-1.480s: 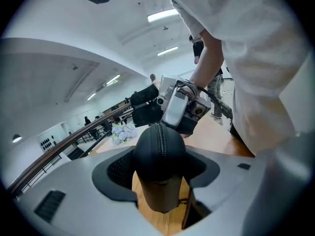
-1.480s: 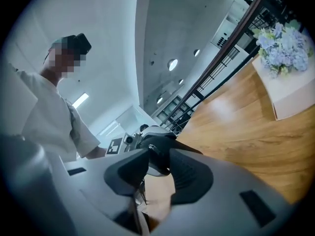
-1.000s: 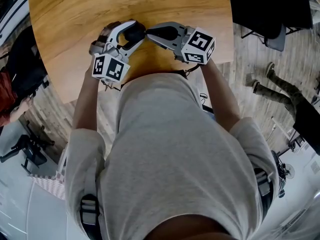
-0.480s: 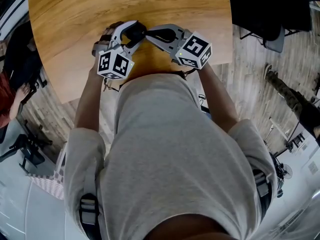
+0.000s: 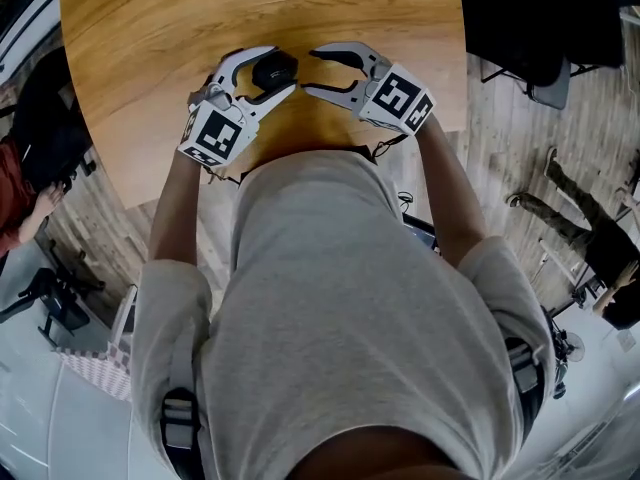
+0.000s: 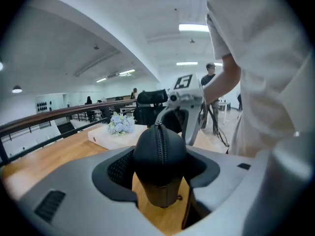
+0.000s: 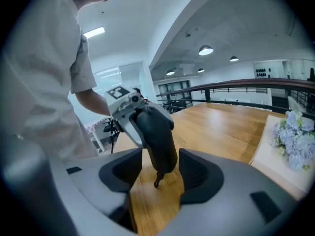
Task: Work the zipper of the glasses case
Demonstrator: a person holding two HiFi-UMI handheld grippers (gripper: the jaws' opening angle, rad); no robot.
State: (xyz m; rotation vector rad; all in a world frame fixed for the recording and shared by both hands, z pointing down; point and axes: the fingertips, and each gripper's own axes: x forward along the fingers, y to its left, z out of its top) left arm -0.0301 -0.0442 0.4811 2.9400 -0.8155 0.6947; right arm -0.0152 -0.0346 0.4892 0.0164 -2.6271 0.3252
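Black glasses case (image 5: 270,72) sits clamped in the left tongs (image 5: 284,72). The right tongs (image 5: 313,70) have just been opening, zipper pull (image 7: 157,181) dangling free between them; that stroke looks finished.

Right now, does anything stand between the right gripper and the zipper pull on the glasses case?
Nothing visible does. The zipper pull hangs free in the gap of the right gripper, whose jaws have just been opening and stand apart from it. The left gripper clamps the glasses case.
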